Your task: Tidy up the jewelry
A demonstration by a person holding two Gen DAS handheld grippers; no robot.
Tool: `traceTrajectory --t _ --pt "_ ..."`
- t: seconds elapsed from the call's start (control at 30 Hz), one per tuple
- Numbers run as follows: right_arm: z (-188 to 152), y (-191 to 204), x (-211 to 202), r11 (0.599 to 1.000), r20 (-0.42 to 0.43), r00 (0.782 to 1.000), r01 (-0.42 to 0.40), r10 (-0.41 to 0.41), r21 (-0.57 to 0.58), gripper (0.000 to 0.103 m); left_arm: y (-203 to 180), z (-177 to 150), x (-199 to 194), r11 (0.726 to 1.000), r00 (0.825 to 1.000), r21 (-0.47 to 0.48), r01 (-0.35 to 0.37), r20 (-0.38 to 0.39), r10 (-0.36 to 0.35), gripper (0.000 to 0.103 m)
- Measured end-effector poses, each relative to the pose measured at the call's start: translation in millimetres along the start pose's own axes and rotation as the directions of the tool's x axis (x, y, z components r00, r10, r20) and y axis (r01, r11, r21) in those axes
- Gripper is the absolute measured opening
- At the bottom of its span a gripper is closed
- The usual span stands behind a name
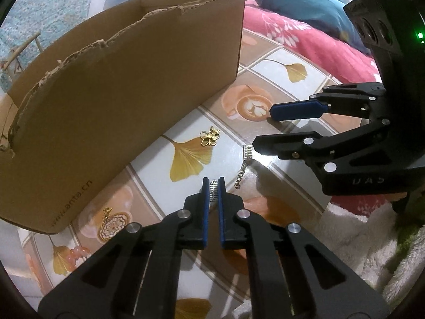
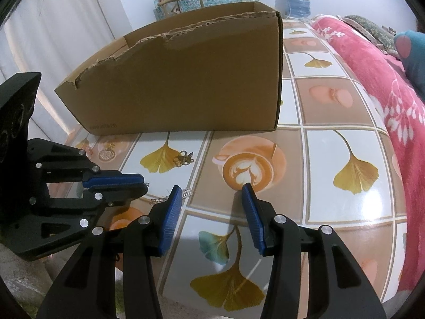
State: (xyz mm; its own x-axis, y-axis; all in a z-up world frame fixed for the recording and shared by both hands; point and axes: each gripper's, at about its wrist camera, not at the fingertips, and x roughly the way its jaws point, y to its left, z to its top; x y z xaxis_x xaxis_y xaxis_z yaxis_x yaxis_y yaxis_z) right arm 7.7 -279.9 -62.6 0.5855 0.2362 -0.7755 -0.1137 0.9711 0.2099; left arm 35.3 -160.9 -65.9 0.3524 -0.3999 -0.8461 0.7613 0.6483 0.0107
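My left gripper (image 1: 213, 186) is shut on a small silver bar charm (image 1: 213, 192), pinched upright between its blue pads just above the table. A second silver bar on a short chain (image 1: 245, 159) lies on the cloth to its right, and the chain (image 2: 159, 200) also shows beside my right gripper's left finger. A gold butterfly pendant (image 1: 210, 138) (image 2: 183, 158) rests near the cardboard box (image 1: 119, 79) (image 2: 186, 79). My right gripper (image 2: 211, 188) (image 1: 263, 129) stands open over the printed coffee cup, holding nothing. The left gripper (image 2: 144, 184) appears at the left of the right wrist view.
The open box, its front wall torn, stands at the back of the table with a leaf-and-coffee print cloth (image 2: 332, 159). A small gold piece (image 1: 107, 211) and pink beads (image 1: 75, 255) lie by the box's near corner. A red blanket (image 2: 393, 93) borders the right side.
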Motion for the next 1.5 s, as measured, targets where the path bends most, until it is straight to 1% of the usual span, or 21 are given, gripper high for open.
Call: traceTrajectory --t 0.23,0.4,0.5,0.63,0.77,0.9,1.07,1.23,1.33,1.4,1.47,1.5 --pt "2.0 3.6 -3.2 1.000 0.001 1.000 -0.003 0.003 -0.012 0.046 1.1 -5.7 -2.5 1.000 1.000 -0.007 -0.013 0.015 0.013 0.004" --pt "3.1 14.4 -0.4 0.999 -0.006 1.000 0.001 -0.001 -0.037 0.046 12.4 -10.4 -5.9 0.999 0.999 -0.044 -0.032 0.021 0.033 0.004" --pt "6.5 23.3 5.6 0.997 -0.010 0.999 0.034 -0.035 -0.076 0.046 18.3 -13.2 -7.7 0.997 0.999 -0.068 -0.037 0.030 0.039 0.004" --pt "8.8 37.3 10.9 0.989 -0.007 0.998 0.060 -0.062 -0.138 0.046 19.9 -15.4 -8.9 0.997 0.999 -0.075 -0.036 0.037 0.039 0.004" --pt "6.9 47.0 18.1 0.971 -0.016 0.992 0.115 -0.122 -0.211 0.046 20.0 -15.1 -8.1 0.997 0.998 -0.076 -0.034 0.043 0.037 0.004" --pt "2.1 50.8 13.1 0.957 -0.014 0.988 0.144 -0.153 -0.253 0.046 21.0 -15.4 -8.4 0.996 0.998 -0.087 -0.029 0.051 0.034 0.004" --pt "-5.7 50.2 5.0 0.944 -0.029 0.983 0.168 -0.184 -0.285 0.046 21.8 -16.6 -9.1 0.996 0.998 -0.086 -0.025 0.057 0.030 0.004" --pt "-9.4 43.2 -1.2 0.938 -0.040 0.974 0.204 -0.224 -0.282 0.046 23.3 -17.3 -8.9 0.996 0.998 -0.092 -0.017 0.065 0.023 0.004" --pt "-6.3 41.0 -4.3 0.953 -0.046 0.979 0.180 -0.197 -0.243 0.046 24.0 -18.1 -9.4 0.995 0.997 -0.096 -0.015 0.069 0.022 0.004" --pt "-1.1 41.5 -5.8 0.971 -0.045 0.989 0.131 -0.142 -0.199 0.046 24.5 -18.4 -9.5 0.995 0.997 -0.097 -0.014 0.070 0.020 0.004" --pt "1.2 44.3 -5.1 0.980 -0.045 0.993 0.101 -0.110 -0.171 0.046 24.8 -18.6 -9.8 0.995 0.997 -0.098 -0.012 0.071 0.019 0.004" --pt "2.0 46.7 -2.5 0.981 -0.046 0.993 0.097 -0.106 -0.166 0.046 25.1 -18.4 -9.8 0.995 0.997 -0.098 -0.011 0.071 0.018 0.004"
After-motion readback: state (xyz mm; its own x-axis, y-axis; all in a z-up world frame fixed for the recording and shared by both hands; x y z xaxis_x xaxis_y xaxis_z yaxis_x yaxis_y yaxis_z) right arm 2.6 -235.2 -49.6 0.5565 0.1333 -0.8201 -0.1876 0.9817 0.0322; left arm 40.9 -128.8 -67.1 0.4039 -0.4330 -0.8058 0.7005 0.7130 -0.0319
